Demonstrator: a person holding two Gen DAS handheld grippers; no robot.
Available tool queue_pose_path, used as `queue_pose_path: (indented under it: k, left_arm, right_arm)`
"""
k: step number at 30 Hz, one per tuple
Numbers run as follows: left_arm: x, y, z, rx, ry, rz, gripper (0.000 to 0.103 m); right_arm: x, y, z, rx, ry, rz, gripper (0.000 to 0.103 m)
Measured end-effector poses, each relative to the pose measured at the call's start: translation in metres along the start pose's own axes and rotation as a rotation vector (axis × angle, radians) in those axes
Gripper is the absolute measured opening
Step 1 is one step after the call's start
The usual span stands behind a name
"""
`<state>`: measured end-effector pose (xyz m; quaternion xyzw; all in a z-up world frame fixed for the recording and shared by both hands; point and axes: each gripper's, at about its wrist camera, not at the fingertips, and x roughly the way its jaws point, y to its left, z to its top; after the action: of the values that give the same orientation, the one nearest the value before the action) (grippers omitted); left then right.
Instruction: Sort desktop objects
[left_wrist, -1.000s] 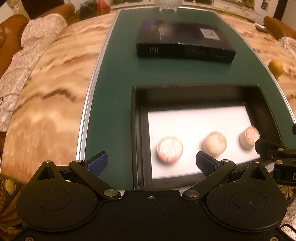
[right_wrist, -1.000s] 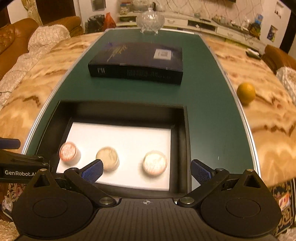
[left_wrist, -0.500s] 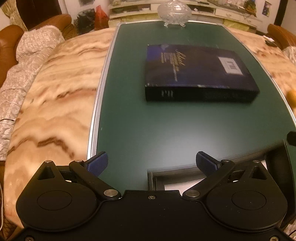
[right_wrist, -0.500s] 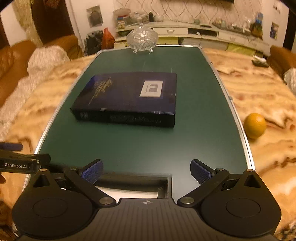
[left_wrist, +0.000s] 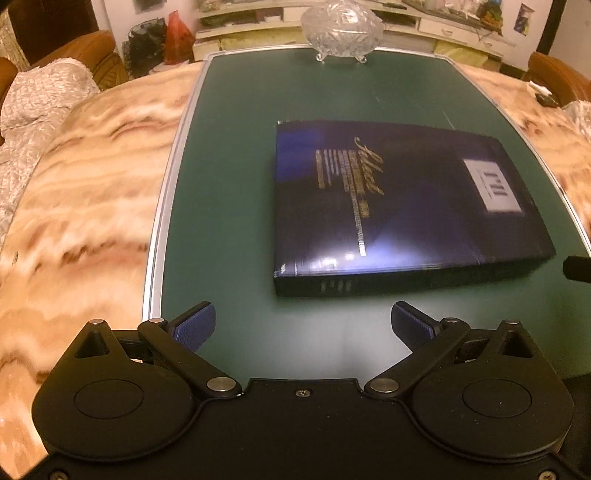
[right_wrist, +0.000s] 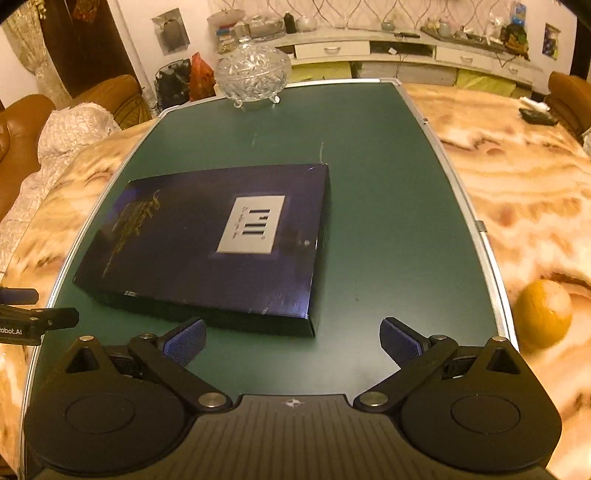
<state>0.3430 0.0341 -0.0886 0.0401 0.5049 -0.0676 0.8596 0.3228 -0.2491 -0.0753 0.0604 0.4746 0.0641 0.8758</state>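
Both grippers hovering, jaws spread wide, holding nothing.
Left gripper (left_wrist: 303, 325) and right gripper (right_wrist: 293, 339) facing dark box (right_wrist: 218, 243) at 12 o'clock.

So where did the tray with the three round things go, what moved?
Both grippers moved forward over the green mat toward the dark blue box, so the tray slid out of view beneath the cameras. The left gripper and right gripper kept their jaws open and empty. The box, glass bowl and orange stayed put.
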Motion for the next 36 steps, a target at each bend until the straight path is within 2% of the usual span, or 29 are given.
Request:
queue_pose_path:
  k: [14,20,23,25,27,36]
  left_arm:
    - [0.039,0.001,0.032,-0.010,-0.008,-0.074,0.103]
    - [0.048,0.013,0.036,-0.051,-0.014,-0.147,0.102]
    - [0.053,0.020,0.036,-0.073,-0.007,-0.200,0.100]
    - [0.055,0.023,0.037,-0.081,-0.002,-0.233,0.097]
    - [0.059,0.024,0.039,-0.088,0.004,-0.259,0.096]
    - [0.058,0.020,0.039,-0.076,0.017,-0.264,0.094]
  right_arm:
    - [0.041,-0.039,0.021,0.161,0.022,0.144,0.103]
    - [0.056,-0.034,0.023,0.164,0.025,0.204,0.100]
    - [0.063,-0.029,0.023,0.154,0.039,0.222,0.093]
    - [0.067,-0.025,0.023,0.148,0.048,0.222,0.088]
    - [0.069,-0.022,0.023,0.140,0.042,0.210,0.088]
    - [0.072,-0.022,0.022,0.144,0.020,0.201,0.089]
